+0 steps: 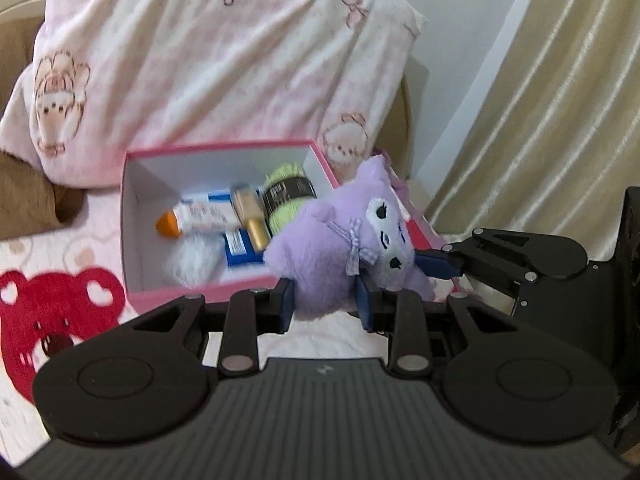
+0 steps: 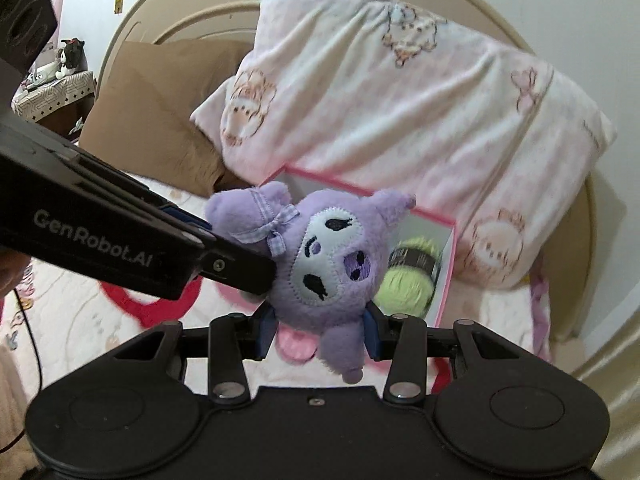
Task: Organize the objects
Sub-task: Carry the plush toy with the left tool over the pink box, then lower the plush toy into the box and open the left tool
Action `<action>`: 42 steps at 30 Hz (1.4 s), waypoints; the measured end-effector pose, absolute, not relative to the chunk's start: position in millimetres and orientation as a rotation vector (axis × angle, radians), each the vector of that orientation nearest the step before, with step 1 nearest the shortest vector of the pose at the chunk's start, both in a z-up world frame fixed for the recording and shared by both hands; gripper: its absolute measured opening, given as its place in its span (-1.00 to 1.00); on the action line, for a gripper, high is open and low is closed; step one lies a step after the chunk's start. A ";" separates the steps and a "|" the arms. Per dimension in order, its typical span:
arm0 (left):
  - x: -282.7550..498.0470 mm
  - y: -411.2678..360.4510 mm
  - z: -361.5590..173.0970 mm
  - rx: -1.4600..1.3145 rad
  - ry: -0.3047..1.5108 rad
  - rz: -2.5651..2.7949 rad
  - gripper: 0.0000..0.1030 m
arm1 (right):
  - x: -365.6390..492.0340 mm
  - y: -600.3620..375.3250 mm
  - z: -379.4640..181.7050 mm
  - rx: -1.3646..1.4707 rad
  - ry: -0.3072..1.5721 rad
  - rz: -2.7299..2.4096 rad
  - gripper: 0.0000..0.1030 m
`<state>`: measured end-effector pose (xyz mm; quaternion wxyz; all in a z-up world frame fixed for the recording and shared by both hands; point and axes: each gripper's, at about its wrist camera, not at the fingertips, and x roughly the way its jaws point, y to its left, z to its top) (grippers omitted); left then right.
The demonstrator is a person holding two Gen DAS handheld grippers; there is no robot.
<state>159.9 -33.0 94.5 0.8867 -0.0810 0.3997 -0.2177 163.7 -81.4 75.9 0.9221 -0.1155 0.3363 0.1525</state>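
The purple plush toy (image 1: 340, 248) sits at the centre of both views, held up clear of the bedspread by 2 grippers at once. In the left wrist view the left gripper (image 1: 326, 304) has its blue pads pressed into the toy's lower body, which bulges between them. The right gripper (image 1: 440, 262) enters from the right of that frame, its blue tip against the toy's head. In the right wrist view the right gripper (image 2: 320, 330) pinches the toy low on its head, beside one dangling leg, and the left gripper (image 2: 240, 268) reaches in from the left edge.

The toy looks light, soft and squashy, with nothing fragile about it. Fluffy pile can slide under smooth pads, so a hold across the thick body or head seems safer than one on an ear, a leg or the gingham bow.

Just behind the toy lies the open pink box (image 1: 216, 148). The left wrist view shows its contents: an orange-capped tube (image 1: 192, 220), a gold bottle (image 1: 250, 216), a blue packet (image 1: 240, 246) and a green yarn ball (image 1: 286, 192). The right wrist view shows only the yarn, but it gives the toy's face, the brown pillow (image 2: 160, 112) at upper left and the curved headboard (image 2: 168, 12). The pink patterned pillow (image 1: 216, 60) fills the top of both frames.
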 end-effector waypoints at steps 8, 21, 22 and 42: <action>232.5 -15.3 71.3 -0.233 0.922 -0.356 -0.42 | 240.7 -76.7 53.0 -0.182 0.777 0.380 -0.07; 301.8 7.9 -20.1 -0.372 1.091 -0.207 -0.42 | 331.7 -78.5 -35.6 0.057 1.047 0.447 -0.07; 302.9 10.3 -26.8 -0.386 1.102 -0.195 -0.42 | 334.7 -79.4 -41.9 0.088 1.071 0.451 -0.07; 310.7 10.6 -65.7 -0.334 1.099 -0.153 -0.53 | 335.1 -81.7 -65.6 0.048 1.091 0.449 0.23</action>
